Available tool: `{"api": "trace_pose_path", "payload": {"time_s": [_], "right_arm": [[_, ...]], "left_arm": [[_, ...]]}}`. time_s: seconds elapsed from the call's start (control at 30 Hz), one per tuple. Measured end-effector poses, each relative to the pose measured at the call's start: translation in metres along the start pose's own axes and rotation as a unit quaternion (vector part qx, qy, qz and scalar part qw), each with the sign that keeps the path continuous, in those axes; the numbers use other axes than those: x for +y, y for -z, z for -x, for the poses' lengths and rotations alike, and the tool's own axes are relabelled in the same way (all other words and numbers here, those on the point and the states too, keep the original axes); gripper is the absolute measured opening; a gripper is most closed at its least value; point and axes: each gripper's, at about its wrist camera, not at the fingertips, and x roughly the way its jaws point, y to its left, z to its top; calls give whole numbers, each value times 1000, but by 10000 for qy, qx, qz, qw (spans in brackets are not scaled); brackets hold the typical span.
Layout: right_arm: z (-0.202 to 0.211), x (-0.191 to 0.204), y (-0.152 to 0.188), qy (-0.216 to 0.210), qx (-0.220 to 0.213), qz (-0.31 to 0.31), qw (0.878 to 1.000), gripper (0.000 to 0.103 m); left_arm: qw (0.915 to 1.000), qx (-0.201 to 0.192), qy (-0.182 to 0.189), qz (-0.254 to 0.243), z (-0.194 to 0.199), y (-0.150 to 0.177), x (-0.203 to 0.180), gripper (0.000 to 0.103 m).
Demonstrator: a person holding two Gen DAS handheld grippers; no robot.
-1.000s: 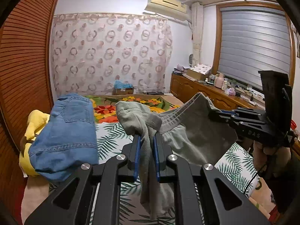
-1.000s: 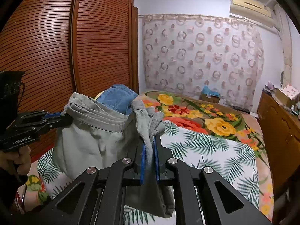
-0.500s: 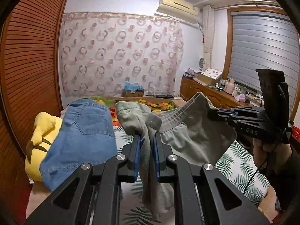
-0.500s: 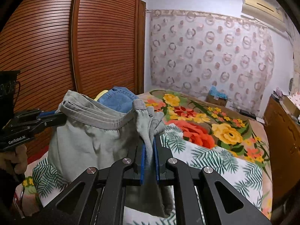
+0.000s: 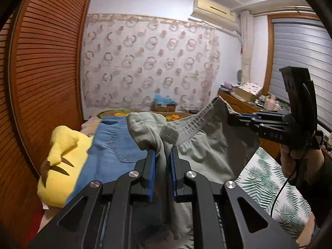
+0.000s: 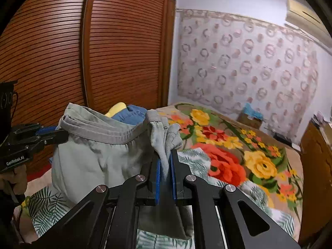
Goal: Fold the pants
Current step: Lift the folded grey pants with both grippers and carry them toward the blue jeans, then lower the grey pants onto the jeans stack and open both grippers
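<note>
- The pants (image 5: 207,145), grey-green, hang above the bed (image 6: 259,166), stretched by the waistband between both grippers.
- Left gripper (image 5: 162,172) is clenched on a bunched waistband end; cloth droops between its blue pads toward 6 o'clock.
- Right gripper (image 6: 165,172) is clamped the same way on the other end; in the left view it reaches in from 3 o'clock, held by a hand (image 5: 298,159) with a cable.
- Jeans (image 5: 112,151) lie on the bed just behind the pants at 9 o'clock, partly over a yellow plush (image 5: 62,161).
- A slatted wardrobe (image 6: 103,51) stands close along the bed's edge, beside the plush.
- Writing: "GenRobot.AI" on the left gripper's side in the right view; "DAS" on the right gripper in the left view.
- Open bed, floral and leaf-print, spreads from 1 to 4 o'clock in the right view; a cabinet (image 6: 317,166) borders it at 3 o'clock.
</note>
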Motion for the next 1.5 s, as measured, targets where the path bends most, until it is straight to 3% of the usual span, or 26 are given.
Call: {"api": "trace_pose_path", "payload": {"time_s": [0.7, 0.93, 1.17, 1.4, 1.5], "right_arm": [[-167, 16, -58, -823, 172, 1280, 9882, 8], [-186, 21, -64, -1110, 161, 1390, 9839, 8], [-194, 14, -61, -1245, 293, 1211, 9844, 8], [-197, 10, -65, -1306, 393, 938, 9862, 8], [-196, 14, -66, -1243, 361, 884, 9876, 17]], "left_arm": [[9923, 200, -967, 753, -16, 40, 58, 14], [9897, 179, -1071, 935, -8, 48, 58, 14], [9872, 401, -1146, 1036, -11, 55, 61, 17], [9870, 369, -1212, 985, -5, 49, 61, 34], [9866, 308, -1293, 948, -2, 45, 62, 41]]}}
